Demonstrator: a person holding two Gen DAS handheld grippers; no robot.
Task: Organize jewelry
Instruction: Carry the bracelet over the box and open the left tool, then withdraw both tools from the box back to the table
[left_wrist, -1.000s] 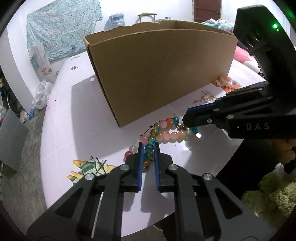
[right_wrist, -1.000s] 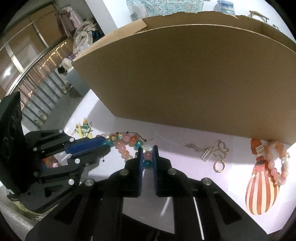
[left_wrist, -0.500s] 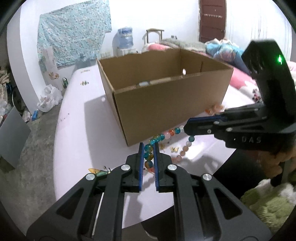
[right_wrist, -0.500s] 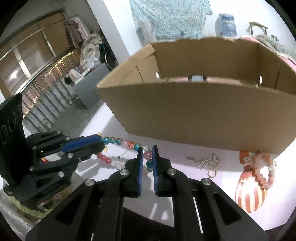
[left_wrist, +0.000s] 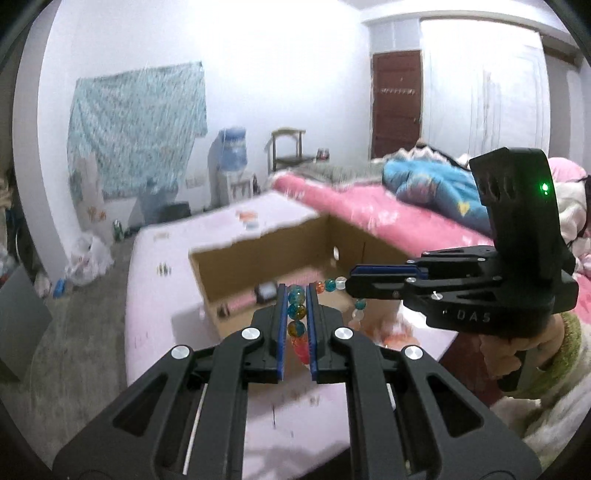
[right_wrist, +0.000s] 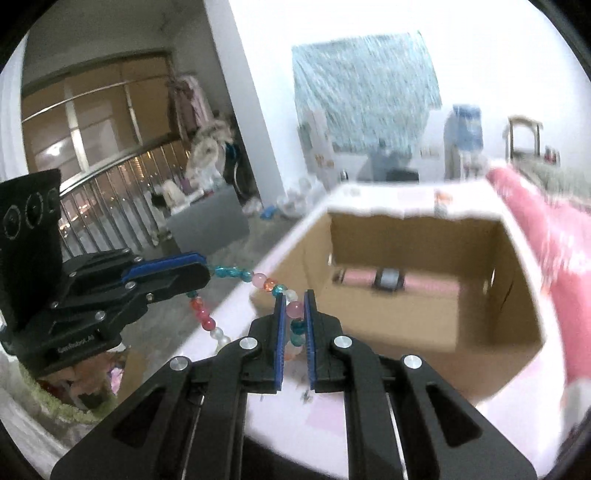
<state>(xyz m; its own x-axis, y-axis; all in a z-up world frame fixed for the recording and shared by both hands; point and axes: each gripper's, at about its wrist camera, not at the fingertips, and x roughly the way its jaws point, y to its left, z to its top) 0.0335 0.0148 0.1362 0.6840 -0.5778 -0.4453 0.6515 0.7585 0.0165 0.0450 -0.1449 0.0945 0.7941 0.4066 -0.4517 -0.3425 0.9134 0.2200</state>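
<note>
— Glass-look bead strand (left_wrist: 296, 309): where is it?
— Strung between left gripper (left_wrist: 295, 332) and right gripper (right_wrist: 294, 325), both clamped on it, above the table, before the cardboard box (right_wrist: 406, 321).
— Advice?
— Carry both ends level (avoid snagging the rim) — lower inside.

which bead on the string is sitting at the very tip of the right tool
The pale pink bead, pinched between the right tool's tips. Below it in the same grip sit teal ones; the beads toward the left tool hang free.
</note>
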